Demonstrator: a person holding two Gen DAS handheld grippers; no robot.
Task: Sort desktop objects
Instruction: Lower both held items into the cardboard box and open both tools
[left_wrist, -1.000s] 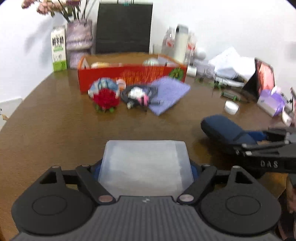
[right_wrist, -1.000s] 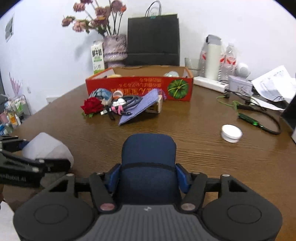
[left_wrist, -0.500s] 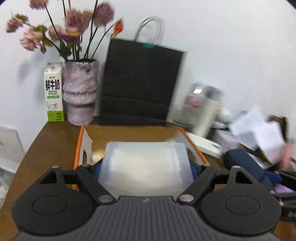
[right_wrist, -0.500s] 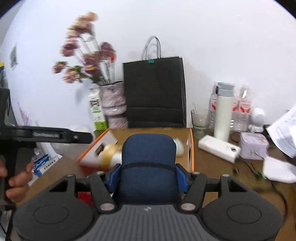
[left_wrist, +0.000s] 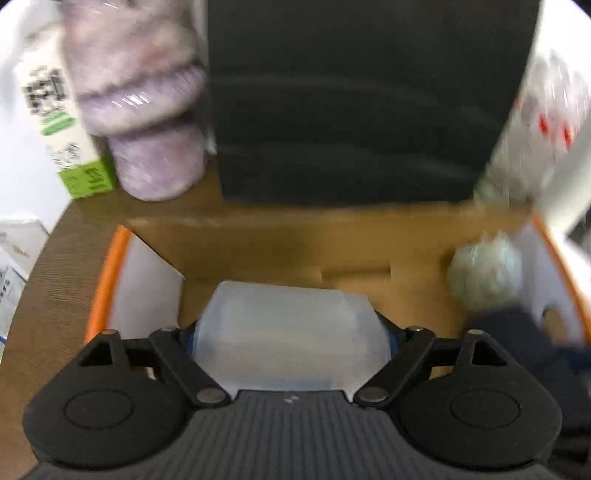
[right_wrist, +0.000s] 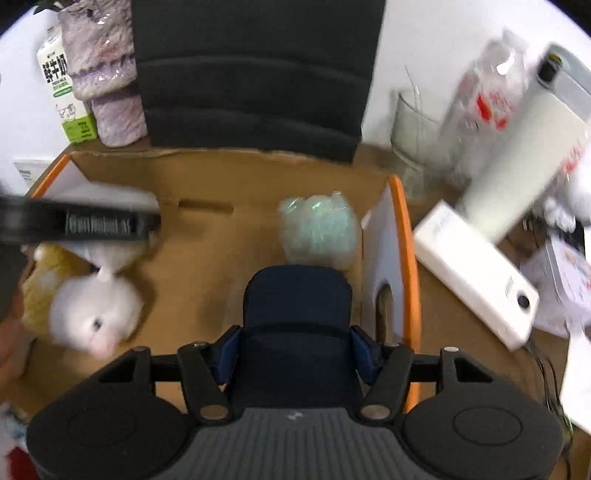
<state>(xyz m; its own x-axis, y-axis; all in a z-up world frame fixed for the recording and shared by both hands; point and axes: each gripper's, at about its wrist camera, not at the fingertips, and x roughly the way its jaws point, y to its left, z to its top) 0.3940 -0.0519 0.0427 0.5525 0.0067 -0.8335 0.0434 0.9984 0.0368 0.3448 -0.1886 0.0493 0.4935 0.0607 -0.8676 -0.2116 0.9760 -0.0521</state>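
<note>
- Left wrist view: I see my left gripper (left_wrist: 291, 332) clenched on one translucent plastic box (left_wrist: 290, 332), held over the open cardboard box (left_wrist: 258, 240); the frame is smeared, so finer detail is lost.
- That same view catches, at its lower right edge, only a dark blue blur (left_wrist: 517, 332) beside one pale green bundle (left_wrist: 484, 273) on the carton floor (I take it for the case in my other gripper, but cannot tell for sure).
- Right wrist view makes it plain: my right gripper (right_wrist: 295, 347) grips one navy blue case (right_wrist: 297, 317), hanging over the right end of the cardboard box (right_wrist: 221, 170), just beside its orange-edged right wall.
- Only this view shows the carton's left half: one white plush toy (right_wrist: 96, 314) and one yellowish item (right_wrist: 44, 280) lying there, with the left gripper (right_wrist: 92, 223) crossing above them as a dark bar.
- The green bundle (right_wrist: 317, 229) appears once in each view, directly beyond the navy case.
- Behind the carton I count one black paper bag (right_wrist: 255, 74), one purple vase (right_wrist: 107, 85) and one milk carton (right_wrist: 66, 96); both cameras show these.
- Right of the carton, seen by the right camera alone: one white power strip (right_wrist: 476, 273), one clear glass (right_wrist: 417, 125), one white flask (right_wrist: 524, 158).
</note>
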